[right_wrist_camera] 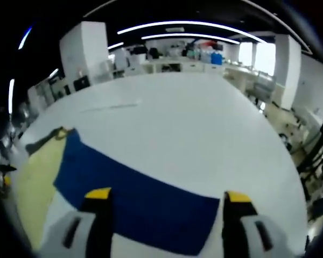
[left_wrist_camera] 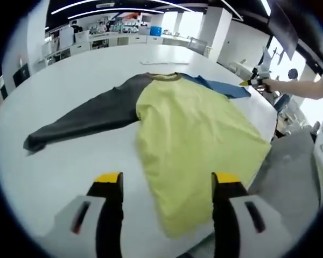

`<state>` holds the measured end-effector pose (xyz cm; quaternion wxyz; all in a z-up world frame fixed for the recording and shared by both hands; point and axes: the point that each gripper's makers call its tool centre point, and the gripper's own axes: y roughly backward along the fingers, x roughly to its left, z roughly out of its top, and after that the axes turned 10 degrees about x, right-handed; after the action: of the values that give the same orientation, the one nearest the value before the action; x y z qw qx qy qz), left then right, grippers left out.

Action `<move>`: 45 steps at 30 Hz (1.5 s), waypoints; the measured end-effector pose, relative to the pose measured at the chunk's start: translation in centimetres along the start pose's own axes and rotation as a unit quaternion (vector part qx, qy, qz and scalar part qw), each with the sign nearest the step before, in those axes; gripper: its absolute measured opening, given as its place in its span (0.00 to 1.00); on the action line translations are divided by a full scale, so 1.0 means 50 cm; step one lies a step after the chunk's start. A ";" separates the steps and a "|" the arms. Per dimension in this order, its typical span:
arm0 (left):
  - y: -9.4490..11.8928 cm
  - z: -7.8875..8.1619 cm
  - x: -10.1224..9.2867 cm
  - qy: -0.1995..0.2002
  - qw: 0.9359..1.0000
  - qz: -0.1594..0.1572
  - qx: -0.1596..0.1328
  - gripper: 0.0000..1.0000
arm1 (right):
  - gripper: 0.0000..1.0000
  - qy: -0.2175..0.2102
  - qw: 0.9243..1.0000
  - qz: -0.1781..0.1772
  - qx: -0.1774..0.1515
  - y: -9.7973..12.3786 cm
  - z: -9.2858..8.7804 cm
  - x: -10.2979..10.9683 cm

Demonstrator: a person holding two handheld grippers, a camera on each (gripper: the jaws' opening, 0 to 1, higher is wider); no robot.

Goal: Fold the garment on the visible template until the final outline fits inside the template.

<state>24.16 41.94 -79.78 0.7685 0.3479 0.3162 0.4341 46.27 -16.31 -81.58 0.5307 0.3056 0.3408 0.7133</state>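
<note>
Lying flat on the white surface (left_wrist_camera: 86, 70), the garment (left_wrist_camera: 188, 134) looks light, limp and wrinkle-prone; both tongs, left (left_wrist_camera: 168, 185) and right (right_wrist_camera: 167, 201), hang apart, best pinching the blue sleeve (right_wrist_camera: 145, 207) cuff

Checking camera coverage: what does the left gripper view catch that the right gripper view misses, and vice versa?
Left gripper view: the dark grey sleeve spread flat, the shirt's whole yellow body, and the right gripper held by a person's arm past the blue sleeve. Right gripper view: the blue sleeve laid out full length, close up. Both: the white table, yellow body, blue sleeve, each view's own open jaws.
</note>
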 end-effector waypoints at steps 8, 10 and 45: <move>-0.021 0.078 0.030 -0.035 0.999 0.007 -0.018 0.62 | 0.81 0.042 0.999 0.031 -0.009 -0.008 0.046 0.093; -0.028 0.111 0.041 -0.043 0.999 0.011 -0.029 0.62 | 0.80 0.056 0.997 0.044 -0.015 -0.022 0.072 0.109; -0.244 0.420 0.197 -0.075 0.996 -0.020 -0.046 0.43 | 0.60 0.202 0.956 0.211 0.032 -0.164 0.173 0.501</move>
<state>50.31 40.57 -79.76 0.8138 0.3372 0.2440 0.4055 51.43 10.98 -81.33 0.2782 0.2369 0.3911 0.8447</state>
